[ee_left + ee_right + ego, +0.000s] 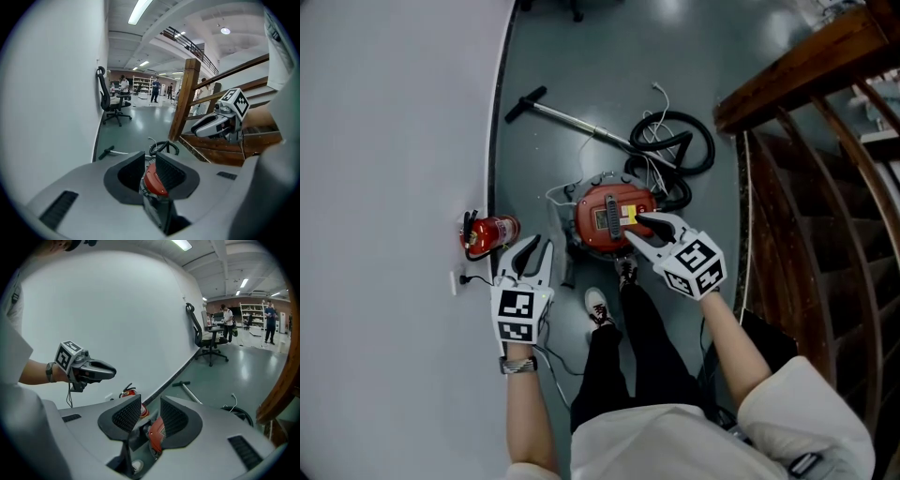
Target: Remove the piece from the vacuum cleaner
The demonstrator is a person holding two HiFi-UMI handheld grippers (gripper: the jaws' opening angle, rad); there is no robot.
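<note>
- the red vacuum (614,217) sits on the grey floor (562,56), just ahead of the person's shoes (598,306), between the white wall (384,141) at left and the wooden stairs (825,141) at right.
- on its top is a grey panel with a yellow patch; which part is the piece to take off i cannot tell.
- a black hose (675,141) coils just beyond it, and a metal wand (567,117) lies on the floor to the far left.
- left gripper (536,251): held left of the vacuum and apart from it, near a red extinguisher (492,232) by the wall. its jaws are spread with a narrow gap and pinch nothing; in its own view the vacuum (154,180) shows through that gap.
- right gripper (636,230): over the vacuum's near right edge; whether it touches i cannot tell. its jaws are spread wider, with nothing gripped.
- far off, an office chair (112,101) stands by the wall.
</note>
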